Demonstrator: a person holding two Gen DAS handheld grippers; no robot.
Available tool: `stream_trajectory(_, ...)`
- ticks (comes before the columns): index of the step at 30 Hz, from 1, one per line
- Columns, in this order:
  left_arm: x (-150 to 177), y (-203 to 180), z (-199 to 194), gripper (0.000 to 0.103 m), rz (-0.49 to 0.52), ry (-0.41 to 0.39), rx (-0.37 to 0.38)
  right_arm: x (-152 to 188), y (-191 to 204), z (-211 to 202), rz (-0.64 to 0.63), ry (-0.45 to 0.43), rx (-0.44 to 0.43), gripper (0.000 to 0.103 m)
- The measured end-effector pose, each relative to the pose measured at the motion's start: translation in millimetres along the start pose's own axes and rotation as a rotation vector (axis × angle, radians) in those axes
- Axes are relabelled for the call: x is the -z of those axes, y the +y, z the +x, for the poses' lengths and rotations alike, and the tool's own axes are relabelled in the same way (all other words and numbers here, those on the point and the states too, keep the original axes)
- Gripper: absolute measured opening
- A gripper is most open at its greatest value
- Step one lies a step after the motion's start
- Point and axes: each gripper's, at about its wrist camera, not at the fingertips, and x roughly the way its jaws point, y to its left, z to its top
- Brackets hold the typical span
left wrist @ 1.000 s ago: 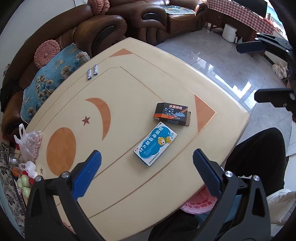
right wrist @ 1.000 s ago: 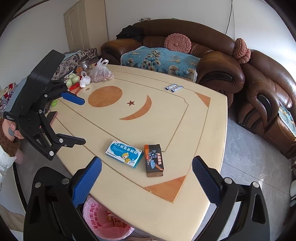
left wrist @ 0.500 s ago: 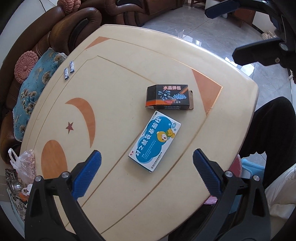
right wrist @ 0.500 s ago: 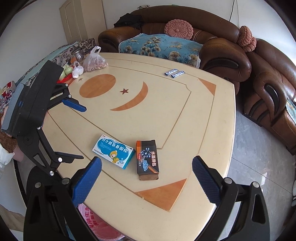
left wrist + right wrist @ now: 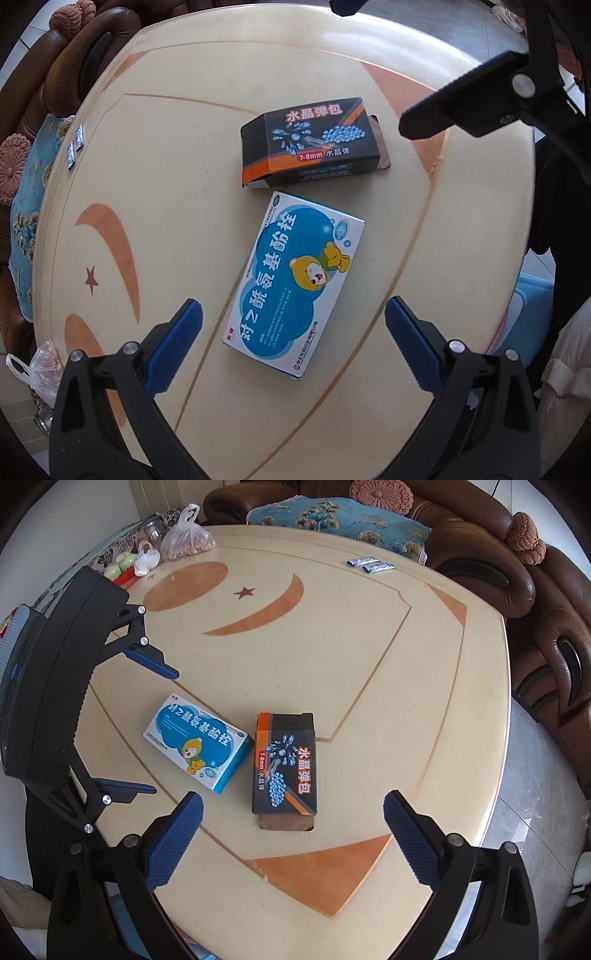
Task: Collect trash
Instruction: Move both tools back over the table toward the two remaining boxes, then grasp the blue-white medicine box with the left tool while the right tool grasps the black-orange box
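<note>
A blue and white medicine box [image 5: 295,284] lies flat on the cream table [image 5: 166,184], with a black and orange box [image 5: 314,142] just beyond it. My left gripper [image 5: 293,347] is open and empty, low over the near end of the blue box. In the right wrist view the blue box [image 5: 197,742] lies left of the black box [image 5: 286,766]. My right gripper [image 5: 293,834] is open and empty, hovering just before the black box. The left gripper [image 5: 147,731] shows there, open around the blue box's left end.
Two small foil sachets [image 5: 371,564] lie near the table's far edge. Plastic bags [image 5: 184,535], a jar and fruit sit at the far left corner. Brown sofas [image 5: 480,554] ring the table. The person's dark clothing [image 5: 565,221] is at the table's right side.
Both grippers have come down and forward toward the boxes, which now look much larger. The left gripper now straddles the blue box's end. Both stayed open.
</note>
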Motion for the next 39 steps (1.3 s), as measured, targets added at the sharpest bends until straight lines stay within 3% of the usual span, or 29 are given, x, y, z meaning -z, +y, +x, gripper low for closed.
stream_trajectory(8,-7,10,31,0.097,0.017,0.05,0.039,-8,2,53,-0.058,0.09,0.002,0.096)
stream_trajectory(16,-9,19,35,0.098,0.028,0.033,0.085,-10,12,81,-0.085,0.125,0.006,0.092)
stream_trajectory(19,-8,18,34,0.095,0.04,0.018,0.092,-11,15,80,-0.085,0.118,0.004,0.085)
stream_trajectory(21,-8,17,30,0.083,0.052,0.015,0.116,-10,17,76,-0.073,0.106,0.01,0.073)
stream_trajectory(22,-10,11,27,0.079,0.06,0.016,0.121,-11,19,72,-0.069,0.098,0.011,0.056)
stream_trajectory(24,-9,3,23,0.069,0.083,0.015,0.105,-12,22,71,-0.043,0.107,0.018,0.053)
stream_trajectory(26,-10,-2,20,0.067,0.081,0.014,0.093,-11,23,70,-0.023,0.101,0.019,0.053)
stream_trajectory(30,-7,4,21,0.066,-0.043,-0.001,0.095,-6,22,65,0.016,0.072,0.044,0.053)
stream_trajectory(36,6,13,13,0.066,-0.335,-0.063,-0.009,4,24,26,0.063,-0.013,0.103,0.053)
stream_trajectory(39,30,16,-10,0.066,-0.466,-0.118,-0.03,8,34,0,0.07,-0.068,0.136,0.053)
